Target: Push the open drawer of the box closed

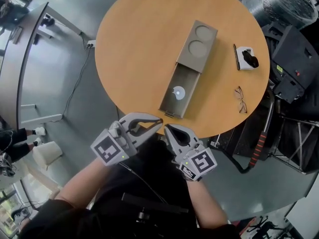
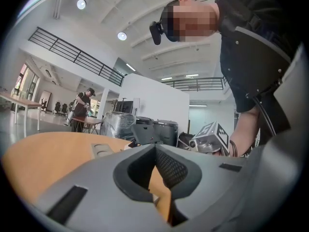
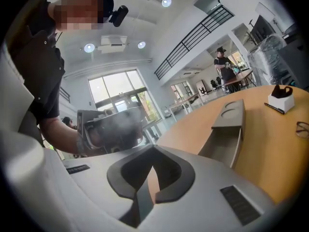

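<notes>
Two grippers are held low, just off the near edge of a round wooden table (image 1: 134, 59). Each one has a cube with black and white square marks on it. The marks are shapes, not words. Any print on the small things on the table is too small to read.

The left gripper (image 1: 160, 122) has its jaws pressed together at the tips. It holds nothing. In the left gripper view only a bit of the table top shows through the gap behind the tips. The right gripper (image 1: 167, 128) is closed at the tips too, and it is also empty. The two tips point at each other and are very close together.

A long grey box (image 1: 192, 59) lies in the middle of the table. Its top has two round dents. The drawer (image 1: 187, 81) is pulled far out of the box, toward the person. A small white round thing (image 1: 178, 91) lies inside it. The front of the drawer is near the table's edge, just beside the gripper tips. In both gripper views the tips are up in the air, not on the drawer.

To the right of the box is a small white block (image 1: 243, 59) with a black thing on it. A black pen (image 1: 235, 56) lies just beside it. A pair of glasses (image 1: 240, 99) lies nearer the edge.
</notes>
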`<state>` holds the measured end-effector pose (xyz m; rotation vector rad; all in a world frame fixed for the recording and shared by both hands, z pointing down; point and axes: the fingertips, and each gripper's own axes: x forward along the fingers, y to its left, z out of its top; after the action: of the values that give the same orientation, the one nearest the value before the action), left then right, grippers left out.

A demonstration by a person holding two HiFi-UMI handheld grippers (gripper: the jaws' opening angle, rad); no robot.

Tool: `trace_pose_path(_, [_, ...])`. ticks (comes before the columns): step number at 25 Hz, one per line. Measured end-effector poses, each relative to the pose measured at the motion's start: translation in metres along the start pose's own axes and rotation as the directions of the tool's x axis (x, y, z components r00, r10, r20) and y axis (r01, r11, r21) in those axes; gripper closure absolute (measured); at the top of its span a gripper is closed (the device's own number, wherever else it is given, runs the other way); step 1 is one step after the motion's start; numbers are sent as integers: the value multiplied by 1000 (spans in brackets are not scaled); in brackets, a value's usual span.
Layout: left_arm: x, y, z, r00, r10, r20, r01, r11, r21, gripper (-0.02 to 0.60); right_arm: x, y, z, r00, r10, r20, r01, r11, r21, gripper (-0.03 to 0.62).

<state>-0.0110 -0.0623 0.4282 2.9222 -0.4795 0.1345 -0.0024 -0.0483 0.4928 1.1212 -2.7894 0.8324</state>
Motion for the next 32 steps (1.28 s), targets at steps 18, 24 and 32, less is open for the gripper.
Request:
trace_pose_path(18, [3, 25, -125, 997, 61, -57, -67, 990, -121, 549, 50, -65, -113, 997, -73, -32, 78, 970, 229, 580])
trace_pose_path(24, [7, 24, -141, 996, 57, -72, -66, 989, -131, 549, 57, -74, -127, 996, -68, -50, 78, 965, 249, 580])
trace_pose_path(32, [15, 28, -138, 996, 47, -75, -57, 990, -130, 549, 62, -81, -132, 995, -65, -78, 85, 957, 277, 580])
